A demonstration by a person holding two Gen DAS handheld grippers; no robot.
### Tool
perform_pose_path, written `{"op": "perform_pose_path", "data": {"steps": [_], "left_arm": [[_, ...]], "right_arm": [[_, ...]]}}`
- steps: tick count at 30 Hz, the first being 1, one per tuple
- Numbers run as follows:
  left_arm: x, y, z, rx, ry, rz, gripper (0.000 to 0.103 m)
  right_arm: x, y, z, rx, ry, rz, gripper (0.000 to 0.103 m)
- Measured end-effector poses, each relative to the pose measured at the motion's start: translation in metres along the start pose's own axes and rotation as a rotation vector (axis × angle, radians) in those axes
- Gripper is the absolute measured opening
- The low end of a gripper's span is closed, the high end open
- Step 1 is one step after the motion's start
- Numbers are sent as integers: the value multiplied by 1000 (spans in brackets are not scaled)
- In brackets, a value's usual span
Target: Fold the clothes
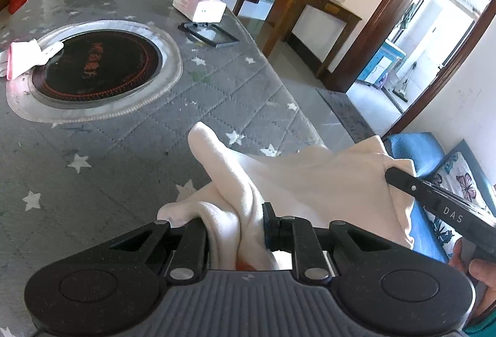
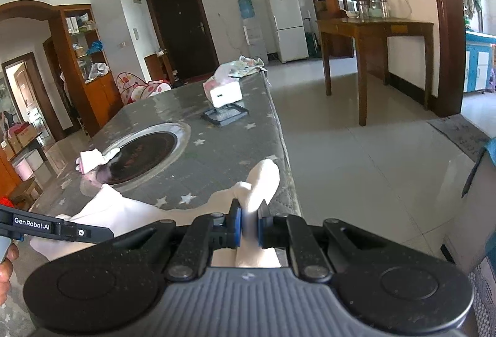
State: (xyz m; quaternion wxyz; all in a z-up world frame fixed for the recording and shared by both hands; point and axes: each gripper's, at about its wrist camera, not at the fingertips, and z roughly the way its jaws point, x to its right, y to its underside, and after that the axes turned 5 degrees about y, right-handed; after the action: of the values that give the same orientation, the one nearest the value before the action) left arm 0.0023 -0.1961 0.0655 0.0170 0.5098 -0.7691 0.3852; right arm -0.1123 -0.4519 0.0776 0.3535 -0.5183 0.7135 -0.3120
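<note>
Left tongs (image 1: 237, 228) and right tongs (image 2: 248, 225) level, pinching cream garment (image 1: 310, 179).

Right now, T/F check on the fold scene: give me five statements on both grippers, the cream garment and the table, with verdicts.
1. The left gripper is clamped on the cream fabric garment. True.
2. The right gripper is open and holds nothing. False: its blue pads are shut on the same garment.
3. The round black induction hob set into the grey star-print tablecloth is bare. False: a small white and pink cloth overlaps its edge.
4. A white tissue box sits on the table beyond the hob. True.
5. The garment lies folded flat on the table. False: it is bunched and stretched between both grippers.
</note>
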Motion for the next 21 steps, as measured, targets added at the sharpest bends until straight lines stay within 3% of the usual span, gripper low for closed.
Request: {"op": "perform_pose_path", "data": {"steps": [21], "left_arm": [[8,-4,9,3,-65,72,21]], "right_arm": [[4,6,21,-17,31,-11,7]]}}
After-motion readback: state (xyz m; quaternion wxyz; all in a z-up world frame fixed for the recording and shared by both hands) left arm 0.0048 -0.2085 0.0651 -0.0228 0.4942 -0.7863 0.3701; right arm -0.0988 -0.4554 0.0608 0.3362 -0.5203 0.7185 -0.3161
